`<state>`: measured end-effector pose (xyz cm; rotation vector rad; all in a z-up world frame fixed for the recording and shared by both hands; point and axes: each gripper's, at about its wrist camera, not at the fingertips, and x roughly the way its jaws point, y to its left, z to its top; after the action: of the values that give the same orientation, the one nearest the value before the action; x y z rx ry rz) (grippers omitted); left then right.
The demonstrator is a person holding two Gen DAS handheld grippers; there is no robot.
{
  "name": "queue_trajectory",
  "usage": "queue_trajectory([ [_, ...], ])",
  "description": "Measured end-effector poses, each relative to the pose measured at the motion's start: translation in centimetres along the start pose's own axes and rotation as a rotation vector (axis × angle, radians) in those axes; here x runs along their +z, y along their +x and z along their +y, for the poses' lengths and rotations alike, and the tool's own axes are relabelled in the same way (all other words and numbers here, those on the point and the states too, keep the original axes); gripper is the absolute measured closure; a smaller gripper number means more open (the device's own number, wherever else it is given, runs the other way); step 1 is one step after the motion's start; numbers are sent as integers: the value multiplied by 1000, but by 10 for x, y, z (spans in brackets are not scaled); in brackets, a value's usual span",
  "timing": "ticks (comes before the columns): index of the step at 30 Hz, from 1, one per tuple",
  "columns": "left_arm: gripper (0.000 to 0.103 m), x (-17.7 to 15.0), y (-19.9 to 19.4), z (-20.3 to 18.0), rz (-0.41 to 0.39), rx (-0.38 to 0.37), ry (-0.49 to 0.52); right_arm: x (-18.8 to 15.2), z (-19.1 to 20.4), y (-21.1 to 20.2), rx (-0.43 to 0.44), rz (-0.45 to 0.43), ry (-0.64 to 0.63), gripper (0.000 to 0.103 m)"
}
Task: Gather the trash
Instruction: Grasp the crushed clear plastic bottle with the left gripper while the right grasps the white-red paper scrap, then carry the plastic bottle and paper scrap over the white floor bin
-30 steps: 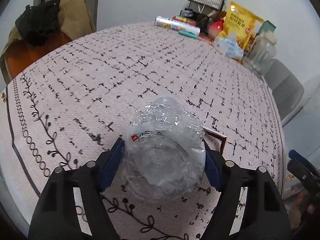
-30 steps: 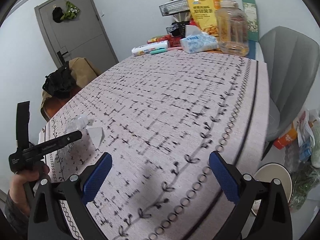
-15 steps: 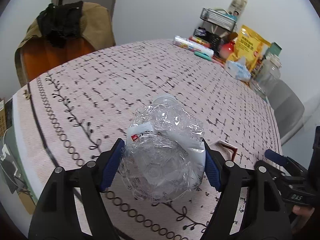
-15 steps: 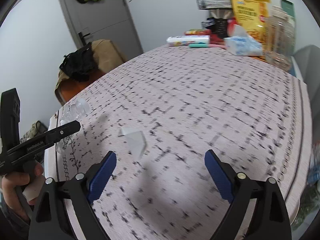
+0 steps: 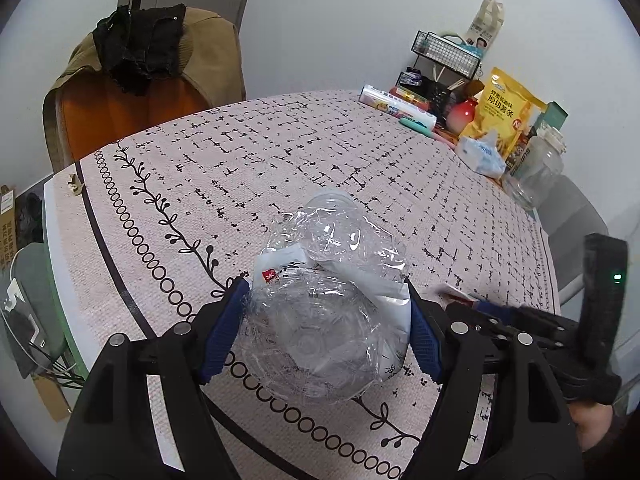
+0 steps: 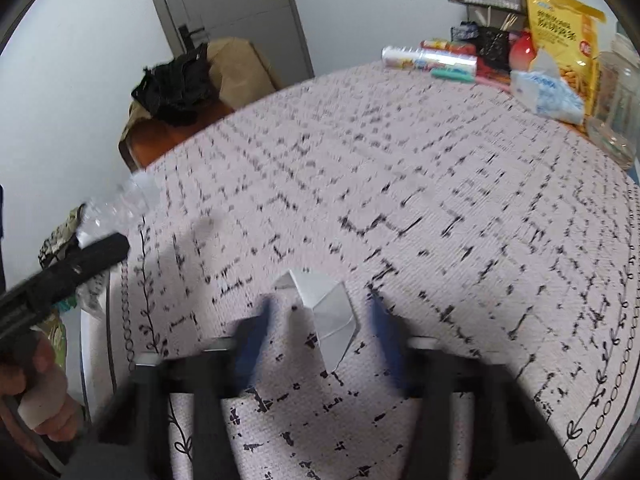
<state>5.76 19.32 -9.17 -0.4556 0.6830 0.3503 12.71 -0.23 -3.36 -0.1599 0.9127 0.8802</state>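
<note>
Our right gripper [image 6: 320, 328] is closing around the small white folded carton [image 6: 326, 316] lying on the table; its pads aren't pressing yet. We judge the light carton could skid or tip out if one pad lands first. Our left gripper [image 5: 324, 320] clamps the crushed clear plastic bottle [image 5: 326, 304], which may slip. Beneath lies a pinkish patterned tablecloth [image 6: 440, 200]; groceries crowd the far edge, near a grey door [image 6: 224, 8].
</note>
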Motion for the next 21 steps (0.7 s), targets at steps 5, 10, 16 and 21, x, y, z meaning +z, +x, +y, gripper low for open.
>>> queue_trajectory([
  [5,29,-1,-3,-8,-4,-11,13,-7,-3,-11,-6,-7,-2,94],
  [10,29,0,-3,-24,-4,-34,37,-15,-20,-38,-17,-45,36,95],
  [16,29,9,-5,-56,-24,-78,90,-26,-43,-70,-41,-88,82,95],
  [21,29,18,-9,-82,-38,-111,134,-33,-66,-98,-71,-132,130,95],
])
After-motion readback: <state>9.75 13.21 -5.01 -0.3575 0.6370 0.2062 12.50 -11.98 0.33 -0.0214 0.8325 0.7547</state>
